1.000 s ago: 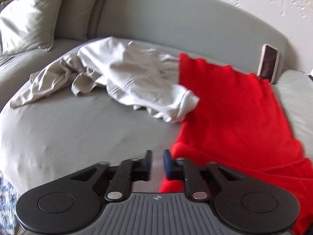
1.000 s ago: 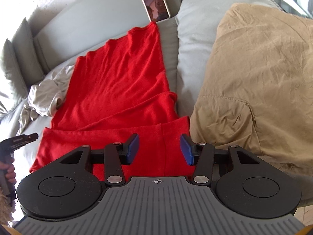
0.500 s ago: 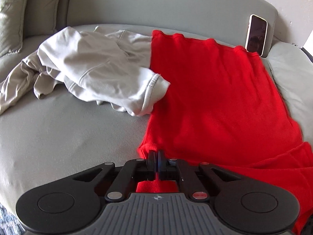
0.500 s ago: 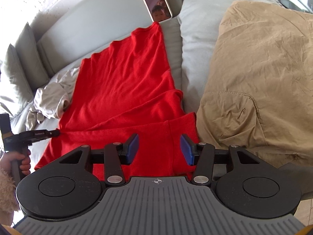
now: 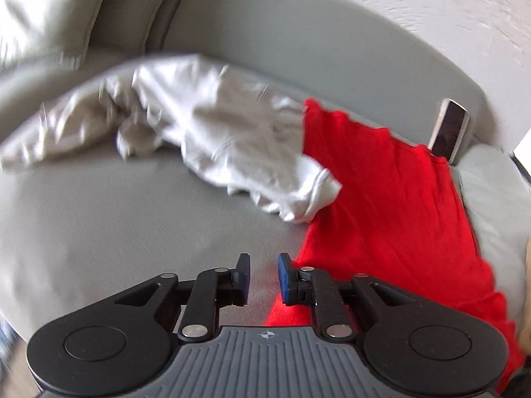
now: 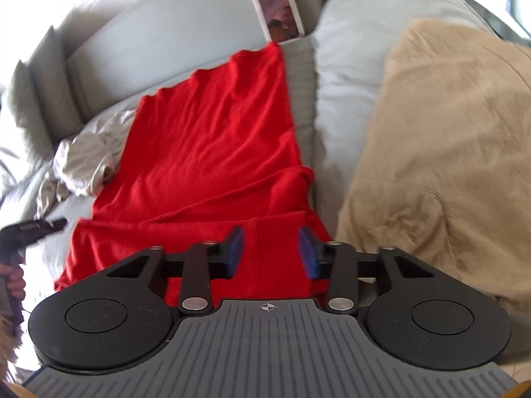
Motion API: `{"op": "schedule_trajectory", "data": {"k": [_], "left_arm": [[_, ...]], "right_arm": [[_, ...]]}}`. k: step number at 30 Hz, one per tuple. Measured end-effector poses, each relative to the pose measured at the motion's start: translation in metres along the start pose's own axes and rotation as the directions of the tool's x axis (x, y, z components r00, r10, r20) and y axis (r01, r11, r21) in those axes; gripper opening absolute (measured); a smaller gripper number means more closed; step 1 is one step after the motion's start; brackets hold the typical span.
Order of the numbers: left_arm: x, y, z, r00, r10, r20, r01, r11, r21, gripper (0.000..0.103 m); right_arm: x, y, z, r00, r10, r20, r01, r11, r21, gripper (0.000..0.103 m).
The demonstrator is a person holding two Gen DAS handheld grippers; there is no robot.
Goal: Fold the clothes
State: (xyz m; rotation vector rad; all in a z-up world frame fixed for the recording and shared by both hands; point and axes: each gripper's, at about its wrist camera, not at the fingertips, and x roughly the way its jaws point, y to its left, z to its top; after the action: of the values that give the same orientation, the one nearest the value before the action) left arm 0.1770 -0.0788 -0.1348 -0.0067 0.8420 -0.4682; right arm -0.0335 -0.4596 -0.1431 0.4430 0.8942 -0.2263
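Left wrist view: left gripper (image 5: 264, 275) fingers parted again, empty, where half second ago they pinched red garment (image 5: 391, 199) edge; now over bare grey sofa (image 5: 116, 225) seat beside that edge. View motion-blurred. Right gripper (image 6: 270, 252) unchanged, fingers apart above garment's near end. Near edge hidden under gripper bodies. Garment flat, lengthwise toward sofa back; phone (image 6: 277, 10) at far corner, crumpled white clothes (image 5: 232, 132) overlapping left edge.

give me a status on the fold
Left gripper open, empty, beside red shirt. Right gripper open over its hem. White garment overlaps its edge.
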Motion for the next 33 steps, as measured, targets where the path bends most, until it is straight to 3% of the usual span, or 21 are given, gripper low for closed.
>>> {"op": "schedule_trajectory", "data": {"k": [2, 3, 5, 7, 9, 12, 15, 16, 17, 20, 22, 24, 25, 27, 30, 31, 33], "left_arm": [[-0.019, -0.022, -0.010, 0.997, -0.075, 0.011, 0.073, 0.988, 0.139, 0.013], [-0.024, -0.034, -0.017, 0.993, -0.120, -0.010, 0.119, 0.971, 0.209, 0.011], [-0.024, -0.057, -0.035, 0.988, -0.138, -0.067, 0.153, 0.926, 0.346, 0.011], [-0.011, -0.069, -0.051, 0.989, -0.057, -0.137, 0.113, 0.890, 0.441, 0.007], [0.008, -0.067, -0.062, 0.976, 0.056, -0.212, 0.056, 0.871, 0.488, 0.005], [0.006, -0.067, -0.061, 0.961, 0.119, -0.252, 0.035, 0.846, 0.531, 0.005], [0.001, -0.073, -0.063, 0.937, 0.263, -0.230, -0.052, 0.754, 0.654, 0.005], [-0.005, -0.073, -0.063, 0.940, 0.269, -0.212, -0.069, 0.755, 0.652, 0.005], [-0.014, -0.072, -0.061, 0.951, 0.239, -0.199, -0.065, 0.779, 0.624, 0.005], [-0.038, -0.072, -0.054, 0.985, 0.020, -0.171, 0.059, 0.894, 0.445, 0.013], [-0.037, -0.077, -0.053, 0.992, -0.042, -0.118, 0.081, 0.931, 0.355, 0.017], [-0.021, -0.083, -0.055, 0.995, -0.002, -0.101, 0.031, 0.957, 0.289, 0.019], [-0.006, -0.083, -0.057, 0.987, 0.073, -0.146, -0.033, 0.964, 0.262, 0.020], [0.021, -0.081, -0.062, 0.951, 0.198, -0.238, -0.147, 0.966, 0.215, 0.016], [0.011, -0.085, -0.055, 0.940, 0.224, -0.259, -0.160, 0.956, 0.246, 0.015], [0.003, -0.086, -0.049, 0.943, 0.208, -0.258, -0.145, 0.959, 0.244, 0.014], [-0.018, -0.085, -0.035, 0.967, 0.107, -0.232, -0.057, 0.976, 0.212, 0.016]], "right_arm": [[0.007, 0.014, -0.001, 1.000, 0.002, -0.018, -0.004, 0.997, -0.078, 0.030], [0.011, 0.021, -0.002, 1.000, 0.003, -0.030, -0.006, 0.993, -0.115, 0.030], [0.021, 0.031, -0.007, 0.998, -0.003, -0.058, -0.006, 0.986, -0.168, 0.031], [0.034, 0.036, -0.016, 0.992, -0.062, -0.112, 0.035, 0.972, -0.231, 0.033], [0.044, 0.034, -0.029, 0.973, -0.160, -0.168, 0.106, 0.951, -0.292, 0.034], [0.028, 0.018, -0.031, 0.969, -0.154, -0.191, 0.115, 0.972, -0.204, 0.035], [0.006, 0.018, -0.029, 0.979, -0.149, -0.142, 0.118, 0.972, -0.201, 0.036], [-0.002, 0.021, -0.028, 0.984, -0.140, -0.112, 0.114, 0.971, -0.210, 0.036], [-0.009, 0.022, -0.025, 0.991, -0.110, -0.077, 0.092, 0.973, -0.212, 0.040], [-0.017, 0.030, -0.019, 1.000, -0.021, -0.011, 0.019, 0.988, -0.155, 0.046], [-0.007, 0.032, -0.016, 1.000, -0.008, 0.023, 0.010, 0.996, -0.091, 0.046], [0.008, 0.032, -0.014, 0.997, -0.053, 0.061, 0.056, 0.998, -0.034, 0.046], [0.022, 0.028, -0.014, 0.995, -0.097, 0.031, 0.098, 0.995, -0.031, 0.046], [0.053, 0.020, -0.017, 0.980, -0.189, -0.060, 0.186, 0.981, -0.045, 0.046], [0.044, -0.002, -0.010, 0.986, -0.115, -0.121, 0.127, 0.987, 0.097, 0.045], [0.032, 0.000, -0.004, 0.988, -0.102, -0.112, 0.113, 0.988, 0.102, 0.041], [0.005, 0.005, 0.010, 0.995, -0.075, -0.066, 0.080, 0.993, 0.087, 0.040]]}}
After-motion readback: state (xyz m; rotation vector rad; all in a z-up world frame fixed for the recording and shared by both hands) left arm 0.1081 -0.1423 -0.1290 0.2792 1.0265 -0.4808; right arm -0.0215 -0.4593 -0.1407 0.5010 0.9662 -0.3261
